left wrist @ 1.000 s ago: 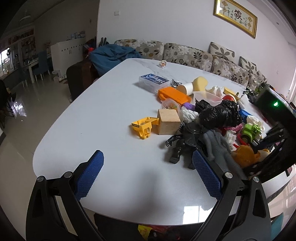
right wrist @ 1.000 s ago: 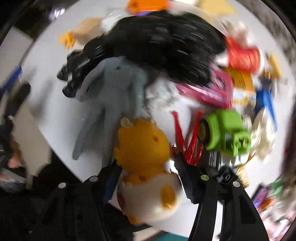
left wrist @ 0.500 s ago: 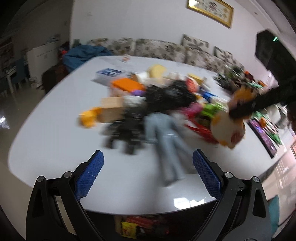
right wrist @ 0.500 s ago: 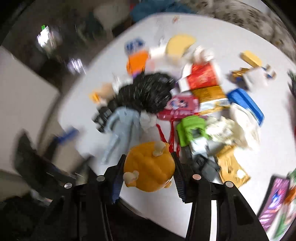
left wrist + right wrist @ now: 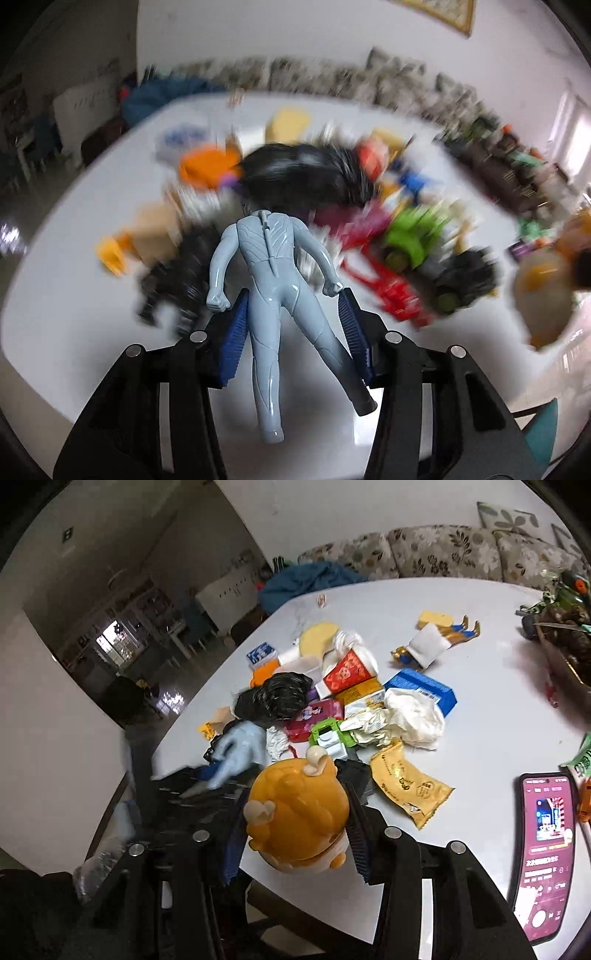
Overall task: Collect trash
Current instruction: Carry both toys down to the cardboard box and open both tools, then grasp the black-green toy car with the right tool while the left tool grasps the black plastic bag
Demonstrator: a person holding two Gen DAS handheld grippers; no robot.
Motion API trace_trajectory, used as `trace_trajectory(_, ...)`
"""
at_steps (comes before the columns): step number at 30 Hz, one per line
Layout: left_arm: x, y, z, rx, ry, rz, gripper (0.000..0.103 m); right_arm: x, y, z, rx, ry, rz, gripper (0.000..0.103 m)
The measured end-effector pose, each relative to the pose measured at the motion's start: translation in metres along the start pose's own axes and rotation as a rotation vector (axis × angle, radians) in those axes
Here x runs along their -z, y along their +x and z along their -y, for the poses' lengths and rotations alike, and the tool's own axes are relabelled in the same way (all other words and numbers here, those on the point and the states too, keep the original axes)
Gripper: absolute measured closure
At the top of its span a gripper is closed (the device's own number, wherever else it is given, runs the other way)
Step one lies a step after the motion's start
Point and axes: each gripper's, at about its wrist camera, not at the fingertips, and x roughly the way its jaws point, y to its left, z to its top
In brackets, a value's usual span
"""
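Observation:
My left gripper [image 5: 291,328] is shut on a pale grey action figure [image 5: 273,273], gripped at the hips, its back toward the camera. The rest of the left wrist view is motion-blurred. My right gripper [image 5: 295,823] is shut on an orange and cream chick toy [image 5: 295,812], held above the table's near edge. The grey figure [image 5: 240,749] and the left gripper show blurred at the left of the right wrist view. The chick toy [image 5: 543,291] shows at the right of the left wrist view. A black crumpled bag [image 5: 275,698] lies in the pile.
The white table [image 5: 491,734] holds a pile: red cup [image 5: 349,670], white crumpled wrap [image 5: 413,716], yellow snack packet [image 5: 406,786], blue box [image 5: 421,688], green toy [image 5: 328,736]. A phone [image 5: 546,853] lies at the right edge. A sofa [image 5: 443,550] stands behind.
My left gripper moved forward and shut on the grey figure, lifting it. My right gripper rose and pulled back with the chick toy in it.

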Motion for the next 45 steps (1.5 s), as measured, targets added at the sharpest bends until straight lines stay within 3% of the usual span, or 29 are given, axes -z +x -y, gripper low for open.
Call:
trace_trajectory(2, -0.009, -0.051, -0.002, 0.071, 0.038, 0.131, 0.056, 0.002, -0.01, -0.006, -0.005, -0.017, 0.031, 0.056)
trace_trajectory(5, -0.018, -0.11, -0.006, 0.084, 0.123, 0.283, 0.056, 0.003, -0.028, -0.019, -0.036, -0.034, 0.083, 0.056)
trace_trajectory(8, -0.017, -0.138, -0.012, 0.108, 0.163, 0.33, 0.056, 0.009, -0.045, -0.032, -0.056, -0.054, 0.109, 0.056)
trace_trajectory(11, 0.007, -0.153, -0.013, 0.128, 0.223, 0.327, 0.055, 0.027, -0.05, -0.052, -0.113, -0.078, 0.063, 0.056)
trace_trajectory(18, 0.117, -0.13, -0.011, 0.204, 0.394, 0.102, 0.055, 0.105, -0.006, -0.079, -0.165, -0.081, -0.186, 0.056)
trace_trajectory(21, 0.156, -0.088, -0.015, 0.234, 0.433, -0.044, 0.054, 0.136, 0.042, -0.065, -0.149, -0.031, -0.273, 0.054)
trace_trajectory(23, 0.179, -0.049, -0.016, 0.269, 0.462, -0.168, 0.022, 0.158, 0.084, -0.046, -0.118, 0.005, -0.324, 0.029)
trace_trajectory(24, 0.195, -0.021, -0.02, 0.246, 0.467, -0.244, 0.02, 0.17, 0.104, -0.036, -0.069, 0.023, -0.354, 0.021)
trace_trajectory(27, 0.2, 0.009, -0.043, 0.313, 0.331, -0.357, 0.019, 0.185, 0.117, -0.022, -0.034, 0.034, -0.397, 0.039)
trace_trajectory(29, 0.191, -0.001, -0.053, 0.313, 0.295, -0.325, 0.019, 0.175, 0.093, -0.025, -0.064, 0.027, -0.339, 0.038)
trace_trajectory(31, 0.171, -0.029, -0.053, 0.298, 0.315, -0.199, 0.017, 0.154, 0.062, -0.029, -0.051, -0.017, -0.228, 0.023)
trace_trajectory(33, 0.152, -0.041, -0.046, 0.282, 0.335, -0.101, 0.012, 0.124, 0.033, -0.031, 0.039, -0.086, -0.089, 0.022)
trace_trajectory(36, 0.121, -0.034, -0.016, 0.275, 0.363, -0.007, 0.012, 0.088, 0.027, -0.022, 0.233, -0.172, 0.021, 0.022)
trace_trajectory(41, 0.102, -0.033, 0.01, 0.3, 0.36, 0.084, 0.012, 0.049, 0.042, -0.001, 0.326, -0.172, 0.083, 0.022)
trace_trajectory(45, 0.107, -0.023, 0.015, 0.276, 0.348, 0.077, 0.012, 0.028, 0.072, 0.012, 0.293, -0.096, 0.065, 0.025)
